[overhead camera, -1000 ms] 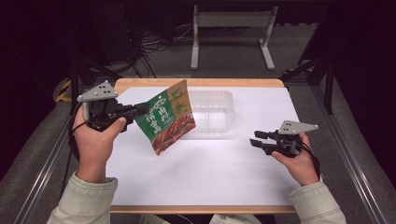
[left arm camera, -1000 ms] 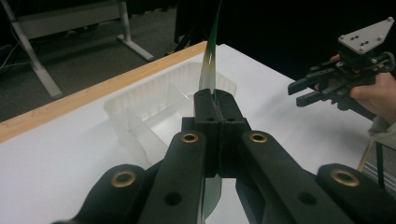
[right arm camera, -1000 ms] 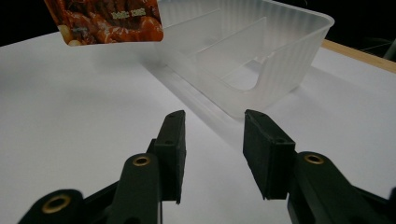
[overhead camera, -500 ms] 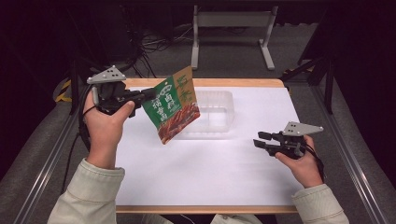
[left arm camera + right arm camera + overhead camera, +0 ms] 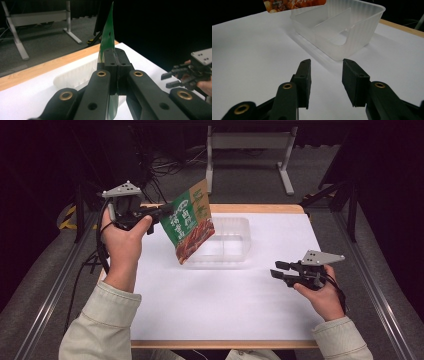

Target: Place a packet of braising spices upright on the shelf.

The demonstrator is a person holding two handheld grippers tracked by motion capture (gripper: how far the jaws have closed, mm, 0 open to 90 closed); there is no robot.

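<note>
A green snack pouch [image 5: 189, 227] with a red food picture hangs tilted in the air over the left end of a clear plastic tray [image 5: 244, 227]. My left gripper [image 5: 167, 212] is shut on the pouch's upper left edge. In the left gripper view the pouch [image 5: 107, 37] stands edge-on, pinched between the closed jaws of that gripper [image 5: 115, 53]. My right gripper [image 5: 274, 269] rests low over the white table at the right, open, with nothing between its jaws [image 5: 325, 67]. The tray [image 5: 362, 27] with its inner divider lies ahead of it, and the pouch's lower corner [image 5: 294, 3] shows above.
A white sheet [image 5: 225, 300] covers the wooden table [image 5: 260, 208]. A metal stand [image 5: 250, 142] rises on the floor behind the table. Dark frame rails [image 5: 55, 285] run along both sides. The right gripper [image 5: 168, 79] shows far off in the left gripper view.
My left hand has carried the pouch up and away from the person, so it now hangs over the tray's left end. The right gripper has stayed where it was.
</note>
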